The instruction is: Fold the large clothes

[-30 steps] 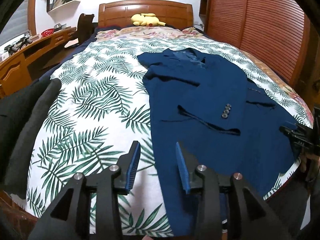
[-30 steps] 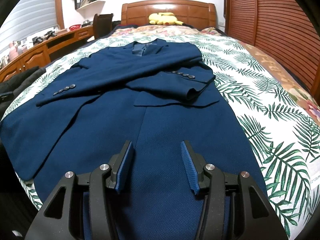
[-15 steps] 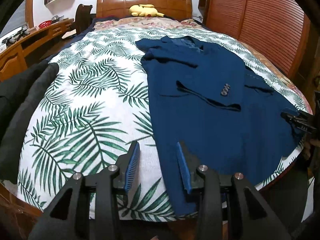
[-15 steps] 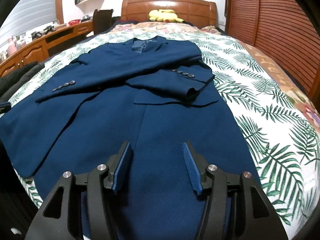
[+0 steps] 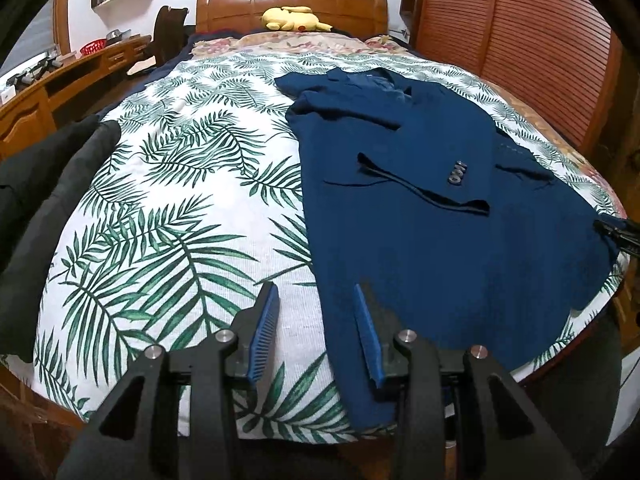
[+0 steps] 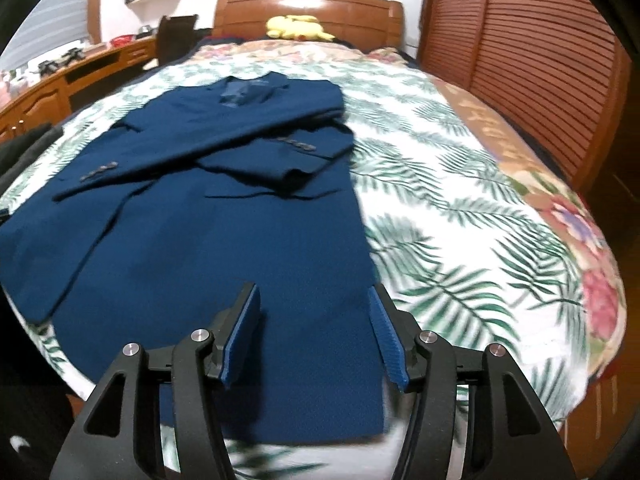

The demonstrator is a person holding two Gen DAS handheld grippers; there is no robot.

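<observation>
A navy blue suit jacket (image 5: 420, 208) lies flat on the palm-leaf bedspread (image 5: 180, 200), collar toward the headboard, both sleeves folded across its front. It also shows in the right wrist view (image 6: 224, 232). My left gripper (image 5: 316, 328) is open and empty above the jacket's near left hem corner, its left finger over the bedspread. My right gripper (image 6: 314, 328) is open and empty above the hem near the jacket's right edge. The right gripper's tip (image 5: 620, 234) shows at the far right of the left wrist view.
A dark garment (image 5: 44, 208) hangs over the bed's left edge. A yellow plush toy (image 5: 294, 18) lies by the wooden headboard (image 5: 292, 4). A wooden desk (image 5: 60, 88) stands on the left. Slatted wardrobe doors (image 6: 532, 60) stand on the right.
Both grippers have pulled back toward the foot of the bed and risen, so the jacket's hem now shows below them. The right wrist view is blurred by motion. The jacket has not moved.
</observation>
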